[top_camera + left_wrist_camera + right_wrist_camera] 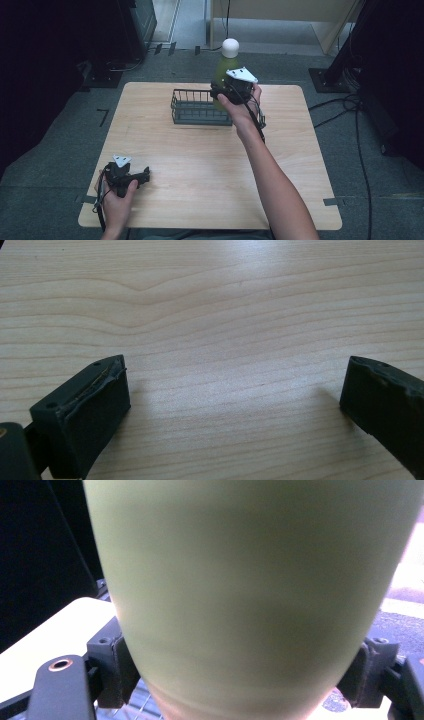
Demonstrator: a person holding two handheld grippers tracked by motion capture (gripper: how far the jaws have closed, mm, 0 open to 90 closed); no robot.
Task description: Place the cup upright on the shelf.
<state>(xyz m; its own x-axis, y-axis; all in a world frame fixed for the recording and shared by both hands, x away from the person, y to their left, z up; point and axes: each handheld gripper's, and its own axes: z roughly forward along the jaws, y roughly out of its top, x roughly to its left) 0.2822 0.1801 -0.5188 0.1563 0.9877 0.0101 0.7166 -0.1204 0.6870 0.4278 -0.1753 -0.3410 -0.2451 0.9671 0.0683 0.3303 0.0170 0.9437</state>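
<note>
On the tabletop (200, 165) a wire basket (197, 107) stands toward the far edge, near the middle. The right gripper (222, 92) holds a bottle (227, 62) upright between its fingers (112, 672), above the basket's right end. The left gripper (142, 176) rests on the tabletop at the near left corner, well apart from the basket.

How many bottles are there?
1. The green bottle with a white cap is held upright in the right tongs, above the right end of the wire basket. The basket looks empty, though its near wall could hide something small.
</note>
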